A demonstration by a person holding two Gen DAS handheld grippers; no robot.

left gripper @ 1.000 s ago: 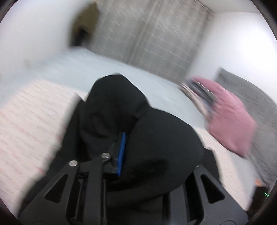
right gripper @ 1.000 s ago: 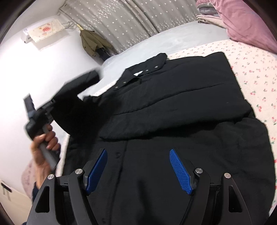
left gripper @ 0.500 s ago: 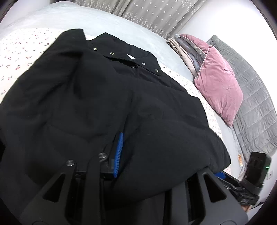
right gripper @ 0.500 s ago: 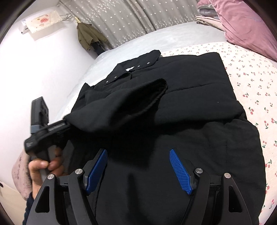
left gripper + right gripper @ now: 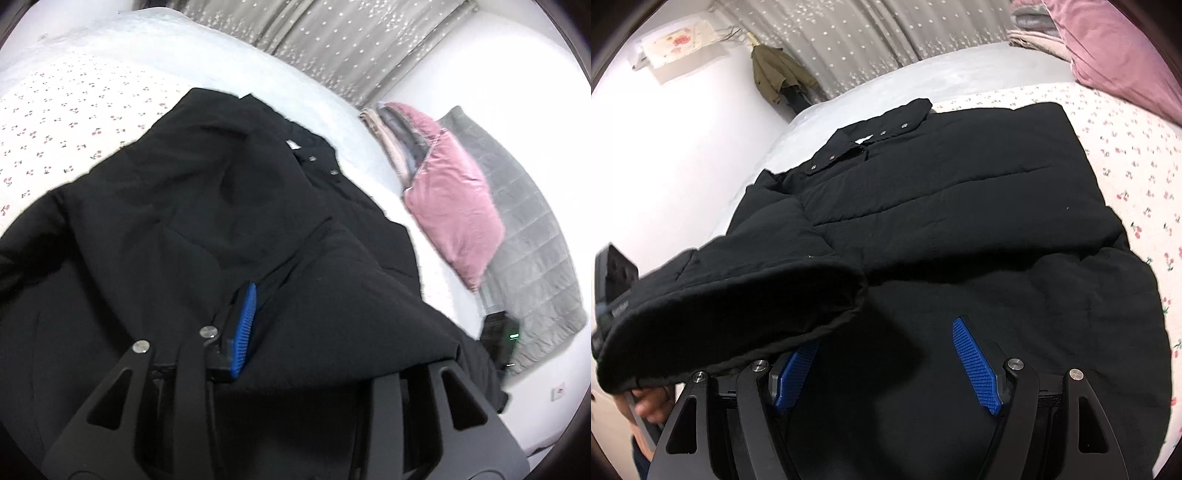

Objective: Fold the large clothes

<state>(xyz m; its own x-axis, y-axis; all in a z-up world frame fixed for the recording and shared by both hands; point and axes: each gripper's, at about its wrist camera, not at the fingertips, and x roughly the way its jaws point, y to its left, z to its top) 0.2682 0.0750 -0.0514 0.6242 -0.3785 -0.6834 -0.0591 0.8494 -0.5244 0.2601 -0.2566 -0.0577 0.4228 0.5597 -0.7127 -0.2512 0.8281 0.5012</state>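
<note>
A large black padded jacket lies flat on the bed, collar at the far end and one side folded over its front. My left gripper has the jacket's other sleeve between its jaws, which are opening. The cloth lies against the blue left pad and hides the other finger. In the right wrist view that sleeve hangs lifted over the jacket's near left part, with a hand below it. My right gripper hovers open over the jacket's lower front, holding nothing.
The cherry-print sheet shows around the jacket. A pink pillow, folded blankets and a grey quilt lie at the bed's right side. A dark device with a green light sits nearby. An olive coat hangs by the curtain.
The left gripper has carried the sleeve from up beside the jacket across and down over its front, closer to the right gripper. The right gripper has stayed in place, open.
</note>
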